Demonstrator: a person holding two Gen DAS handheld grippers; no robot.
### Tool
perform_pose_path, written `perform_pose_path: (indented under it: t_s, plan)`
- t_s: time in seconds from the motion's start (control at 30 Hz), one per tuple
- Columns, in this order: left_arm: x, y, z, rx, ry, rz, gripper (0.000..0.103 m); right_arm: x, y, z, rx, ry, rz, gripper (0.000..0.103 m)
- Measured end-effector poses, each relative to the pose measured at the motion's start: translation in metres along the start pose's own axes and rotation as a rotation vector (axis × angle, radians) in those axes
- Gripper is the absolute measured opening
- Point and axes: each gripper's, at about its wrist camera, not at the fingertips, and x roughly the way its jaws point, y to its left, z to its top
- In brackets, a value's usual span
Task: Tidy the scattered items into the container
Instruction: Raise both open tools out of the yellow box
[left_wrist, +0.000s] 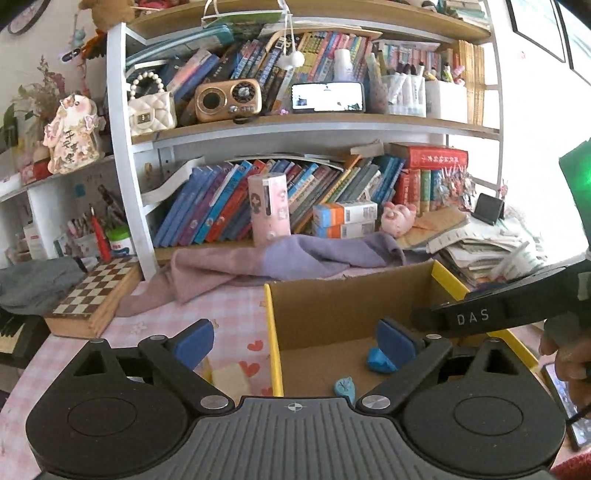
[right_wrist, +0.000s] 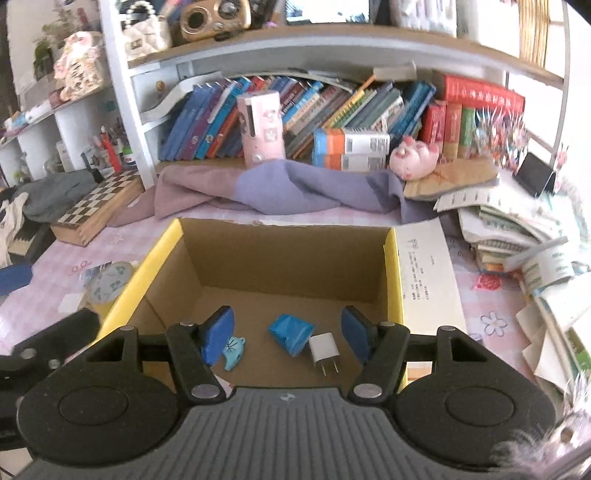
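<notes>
Blue pads spread on both sides: my right hand-held gripper (right_wrist: 290, 338) hangs over the cardboard box (right_wrist: 392, 266) gripping nothing, with the white charger (right_wrist: 325, 350), blue packet (right_wrist: 291, 332) and little blue whale charm (right_wrist: 233, 352) lying on the floor below. My left hand-held gripper (left_wrist: 291, 345), wide and bare, is nearer the round floral item (right_wrist: 110, 282) left of the box on the pink surface (right_wrist: 55, 306). Its edges are blurred; I can't make out its long axis

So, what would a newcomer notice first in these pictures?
Probably the open cardboard box with yellow edges on the pink tablecloth, holding a blue packet, a white charger and a small blue whale-like toy. Behind it stand crowded bookshelves, with a purple cloth lying in front.
</notes>
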Motion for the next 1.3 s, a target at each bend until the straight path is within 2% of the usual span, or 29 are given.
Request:
perform_pose_path:
  t_s: [0.33, 0.8, 1.3]
  plan:
    - [-0.023, 0.019, -0.012, 0.005, -0.011, -0.024, 0.097, -0.040, 0.033, -0.023, -0.049, -0.075, -0.089, 0.063]
    - [-0.059, 0.067, -0.029, 0.080, -0.039, -0.122, 0.097, -0.079, 0.094, -0.052, 0.018, -0.137, -0.228, 0.065]
    - [-0.108, 0.135, -0.067, 0.059, 0.003, -0.174, 0.097, -0.113, 0.185, -0.098, 0.033, -0.123, -0.309, 0.067]
